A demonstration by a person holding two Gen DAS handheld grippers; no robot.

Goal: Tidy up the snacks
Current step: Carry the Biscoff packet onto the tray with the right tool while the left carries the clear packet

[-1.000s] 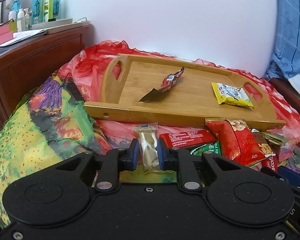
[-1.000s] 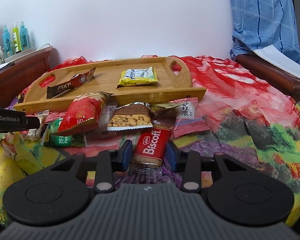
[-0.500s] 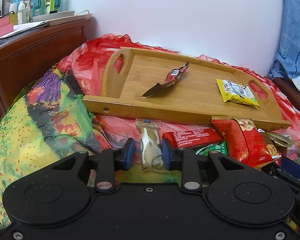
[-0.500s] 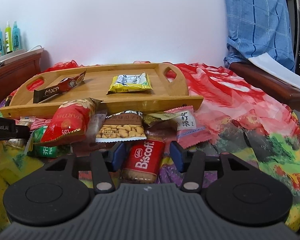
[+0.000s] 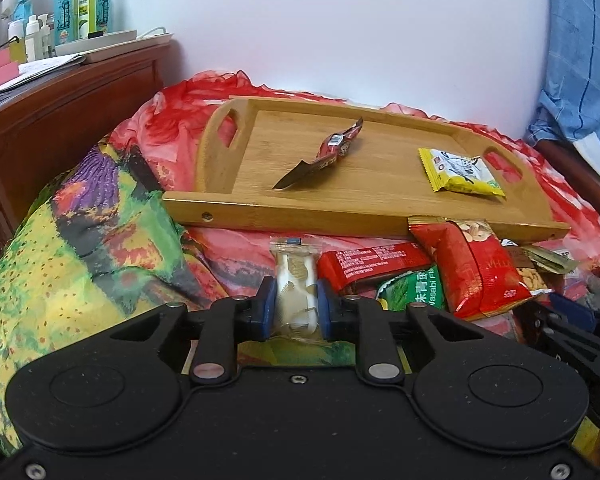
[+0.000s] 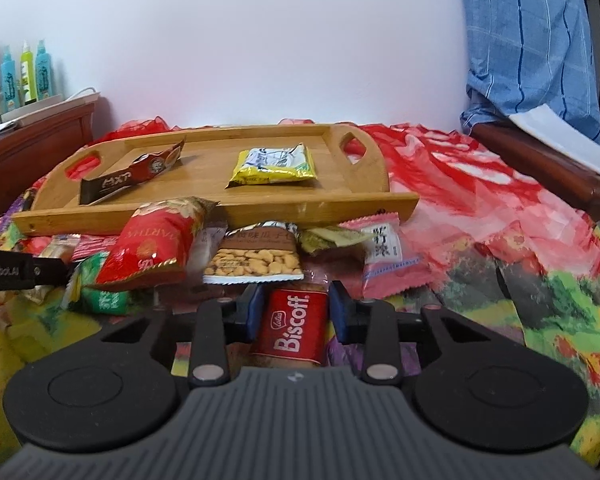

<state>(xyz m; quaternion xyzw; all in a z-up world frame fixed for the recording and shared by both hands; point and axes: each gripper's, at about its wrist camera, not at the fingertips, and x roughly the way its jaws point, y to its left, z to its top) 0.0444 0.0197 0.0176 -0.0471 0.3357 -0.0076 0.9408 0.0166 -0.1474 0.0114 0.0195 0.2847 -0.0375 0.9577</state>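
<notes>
Left wrist view: left gripper (image 5: 296, 308) jaws just closing, now pinch clear wafer packet (image 5: 295, 280) at mid-body on bedspread (image 5: 80, 264); light, crinkly, brittle inside, so gentle squeeze. Right gripper (image 6: 296, 312) jaws just closing around Biscoff pack (image 6: 296, 328), pads at its sides; light, slick wrapper, fragile biscuit. Beyond: snack pile (image 6: 256, 256), then wooden tray (image 6: 220, 204) holding two packets.
</notes>
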